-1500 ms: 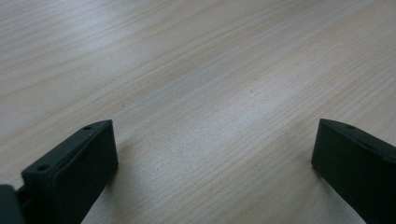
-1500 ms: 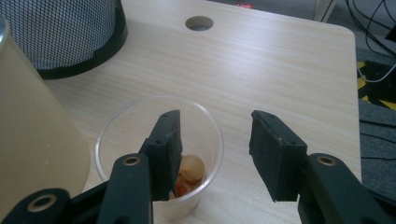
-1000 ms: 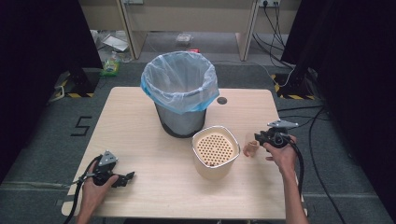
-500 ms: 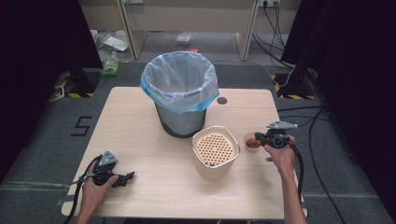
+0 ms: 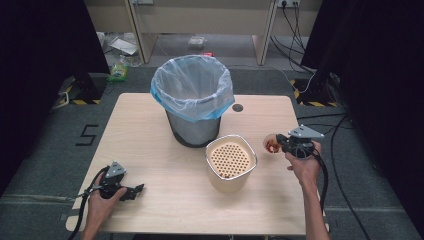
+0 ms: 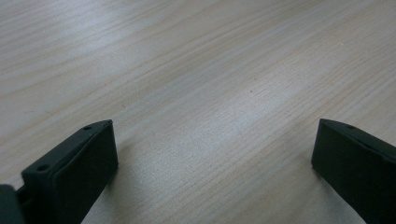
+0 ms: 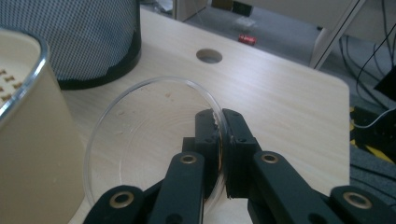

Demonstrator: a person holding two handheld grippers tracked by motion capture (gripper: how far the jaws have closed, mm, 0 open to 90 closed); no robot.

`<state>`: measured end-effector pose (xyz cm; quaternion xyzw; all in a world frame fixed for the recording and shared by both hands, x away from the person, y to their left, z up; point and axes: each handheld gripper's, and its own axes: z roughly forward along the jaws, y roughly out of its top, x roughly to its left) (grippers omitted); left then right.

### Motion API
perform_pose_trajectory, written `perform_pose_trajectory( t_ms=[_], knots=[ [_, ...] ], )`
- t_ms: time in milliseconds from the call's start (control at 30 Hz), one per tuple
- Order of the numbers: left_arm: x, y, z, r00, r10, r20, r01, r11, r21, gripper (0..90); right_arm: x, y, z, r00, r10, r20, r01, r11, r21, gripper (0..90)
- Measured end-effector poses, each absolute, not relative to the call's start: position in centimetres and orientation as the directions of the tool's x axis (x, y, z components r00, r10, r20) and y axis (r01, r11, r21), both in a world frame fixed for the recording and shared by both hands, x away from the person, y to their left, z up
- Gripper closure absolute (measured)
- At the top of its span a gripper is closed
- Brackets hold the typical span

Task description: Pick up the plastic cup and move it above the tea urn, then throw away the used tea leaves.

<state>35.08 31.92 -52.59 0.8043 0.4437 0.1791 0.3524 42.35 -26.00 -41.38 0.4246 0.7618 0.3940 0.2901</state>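
The pale wooden worktop (image 5: 150, 145) carries everything here, and the landmark on it is the grey mesh waste bin lined with a translucent blue-white bag (image 5: 193, 100), standing near the far middle. Just in front of the bin and slightly to its right sits the cream, rounded-square container with a perforated insert and a metal rim (image 5: 230, 161), apparently with some scraps lying on the insert. To the right of the bin, beyond that container, the right tool (image 5: 281, 142) is clamped on the rim of a small clear plastic dish (image 7: 154, 140), one jaw inside the wall and one outside; the high view shows reddish-brown bits in the dish (image 5: 271, 145), which looks lifted and tilted. Far to the bin's front left, the left tool (image 5: 137, 189) rests on the worktop with its jaws spread wide and nothing between them. Judging from this, the dish is grasped but its contents are not yet tipped out; carrying it over the bin or container and emptying it remains. The only legible writing is a "5" marked on the floor (image 5: 86, 134), left of the bin.
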Motion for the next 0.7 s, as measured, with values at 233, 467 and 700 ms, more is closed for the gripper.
perform_pose_trajectory(
  t_ms=[233,467,700],
  knots=[
    [35.1,31.9,-52.6,0.542,0.840,-0.024,0.587,-0.358,0.726,0.0,41.7,-25.7,-39.4,-0.467,0.873,-0.137,0.353,0.326,0.877,86.3],
    [35.1,31.9,-52.6,0.542,0.840,-0.024,0.587,-0.358,0.726,0.0,40.9,-24.7,-37.9,-0.470,0.866,-0.174,0.292,0.338,0.895,86.2],
    [35.1,31.9,-52.6,0.542,0.840,-0.024,0.587,-0.358,0.726,0.0,40.3,-23.2,-36.4,-0.467,0.847,-0.254,0.224,0.391,0.893,86.3]
  ],
)
